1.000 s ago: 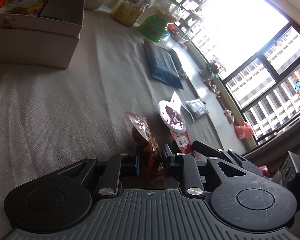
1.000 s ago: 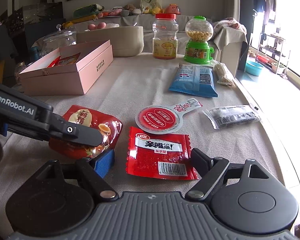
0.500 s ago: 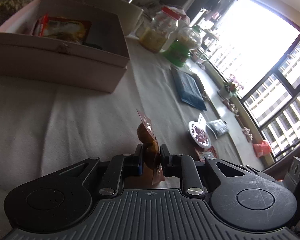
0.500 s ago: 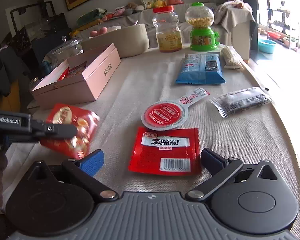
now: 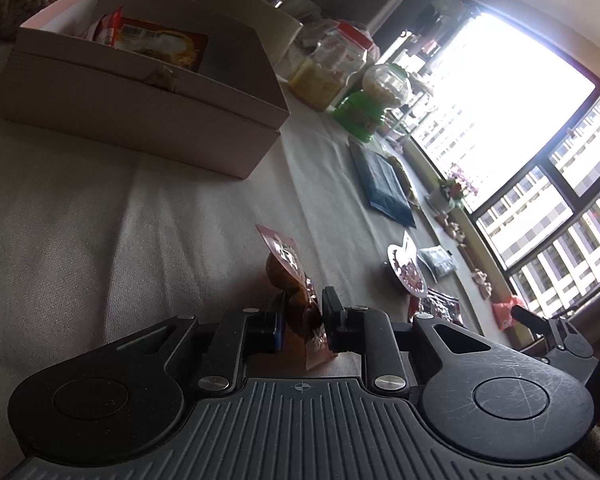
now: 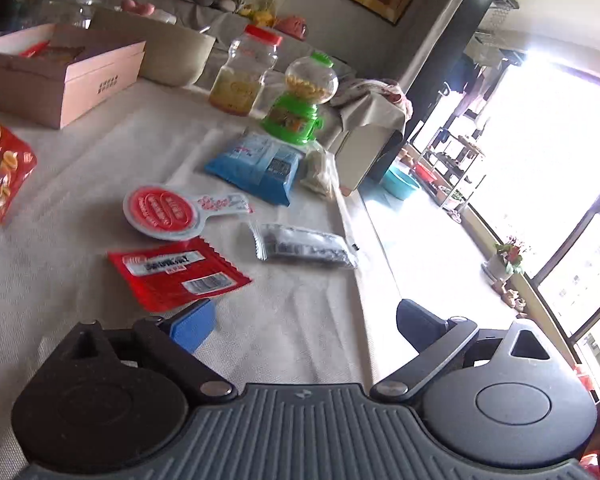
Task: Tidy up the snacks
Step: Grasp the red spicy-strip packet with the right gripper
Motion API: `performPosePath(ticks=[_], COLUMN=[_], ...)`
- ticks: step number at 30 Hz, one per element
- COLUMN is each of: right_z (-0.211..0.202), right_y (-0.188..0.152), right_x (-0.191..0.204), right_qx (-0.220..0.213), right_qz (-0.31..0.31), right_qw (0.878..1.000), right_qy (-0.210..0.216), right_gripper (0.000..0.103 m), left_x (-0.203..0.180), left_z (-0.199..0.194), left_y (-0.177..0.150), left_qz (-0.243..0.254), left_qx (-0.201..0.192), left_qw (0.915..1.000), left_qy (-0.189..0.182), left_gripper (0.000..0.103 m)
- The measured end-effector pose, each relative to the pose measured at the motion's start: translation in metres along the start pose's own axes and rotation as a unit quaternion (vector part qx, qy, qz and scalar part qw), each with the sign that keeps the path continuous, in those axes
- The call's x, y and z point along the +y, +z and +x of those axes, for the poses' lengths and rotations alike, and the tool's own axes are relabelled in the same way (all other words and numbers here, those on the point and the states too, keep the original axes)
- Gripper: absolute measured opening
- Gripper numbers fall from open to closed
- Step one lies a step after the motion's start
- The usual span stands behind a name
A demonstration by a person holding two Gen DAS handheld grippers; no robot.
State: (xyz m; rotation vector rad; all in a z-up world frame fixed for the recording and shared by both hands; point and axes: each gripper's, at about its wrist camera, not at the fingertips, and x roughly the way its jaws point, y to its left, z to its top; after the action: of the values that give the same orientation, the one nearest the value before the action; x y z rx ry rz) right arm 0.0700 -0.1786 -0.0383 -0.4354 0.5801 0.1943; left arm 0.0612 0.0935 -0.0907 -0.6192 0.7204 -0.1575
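Left tongs [image 5: 302, 322] clamp a red snack packet [image 5: 290, 268] edge-on; only the right view, tongs [image 6: 304, 320] apart, shows its face.

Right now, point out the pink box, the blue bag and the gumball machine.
pink box [image 6: 100, 84], right wrist view, on its printed side wall
blue bag [image 6: 256, 166], right wrist view, middle of its face
gumball machine [image 6: 311, 80], right wrist view, on its clear globe

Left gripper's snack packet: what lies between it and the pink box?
Only bare tablecloth between the held packet and the pink box, seen in the left wrist view.
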Motion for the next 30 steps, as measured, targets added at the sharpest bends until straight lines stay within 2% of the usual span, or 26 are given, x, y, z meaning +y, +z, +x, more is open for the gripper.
performPosePath(ticks=[4, 6, 8, 10, 13, 15, 17, 20, 24, 27, 30], right_z=[0.005, 0.016, 0.021, 0.027, 0.029, 0.022, 0.013, 0.001, -0.009, -0.003, 0.014], right_y=[0.021, 0.032, 0.036, 0.035, 0.018, 0.006, -0.001, -0.006, -0.003, 0.005, 0.014], right_x=[-0.008, -0.005, -0.005, 0.0, 0.012, 0.009, 0.0, -0.011, -0.008, -0.001, 0.002], right_qx=[0.015, 0.02, 0.024, 0.04, 0.064, 0.062, 0.067, 0.07, 0.067, 0.059, 0.06], right_qz=[0.098, 0.127, 0.137, 0.103, 0.031, 0.015, 0.011, 0.025, 0.057, 0.089, 0.121], right_qw=[0.988, 0.982, 0.98, 0.984, 0.993, 0.996, 0.996, 0.995, 0.985, 0.984, 0.986], right_qy=[0.119, 0.141, 0.144, 0.137, 0.09, 0.063, 0.053, 0.068, 0.151, 0.14, 0.094], right_gripper=[0.098, 0.098, 0.098, 0.098, 0.098, 0.098, 0.098, 0.098, 0.098, 0.098, 0.098], left_x=[0.007, 0.008, 0.007, 0.007, 0.01, 0.01, 0.007, 0.005, 0.002, 0.0, -0.006], left_z=[0.0, -0.001, -0.002, -0.003, -0.002, -0.002, -0.003, 0.0, 0.002, 0.001, 0.003], left_y=[0.001, 0.0, 0.0, 0.0, 0.0, 0.0, -0.001, 0.0, 0.0, -0.001, -0.003], left_qz=[-0.011, -0.012, -0.01, -0.004, -0.014, -0.016, -0.014, -0.009, -0.007, -0.006, -0.001], left_qx=[0.0, 0.0, 0.0, 0.0, 0.002, 0.004, 0.008, 0.014, 0.018, 0.022, 0.03], left_qw=[0.9999, 0.9998, 0.9999, 0.9999, 0.9997, 0.9997, 0.9996, 0.9995, 0.9994, 0.9993, 0.999], left_qy=[-0.011, -0.013, -0.013, -0.014, -0.018, -0.021, -0.023, -0.028, -0.03, -0.029, -0.033], left_gripper=[0.024, 0.024, 0.023, 0.023, 0.024, 0.023, 0.023, 0.023, 0.023, 0.023, 0.023])
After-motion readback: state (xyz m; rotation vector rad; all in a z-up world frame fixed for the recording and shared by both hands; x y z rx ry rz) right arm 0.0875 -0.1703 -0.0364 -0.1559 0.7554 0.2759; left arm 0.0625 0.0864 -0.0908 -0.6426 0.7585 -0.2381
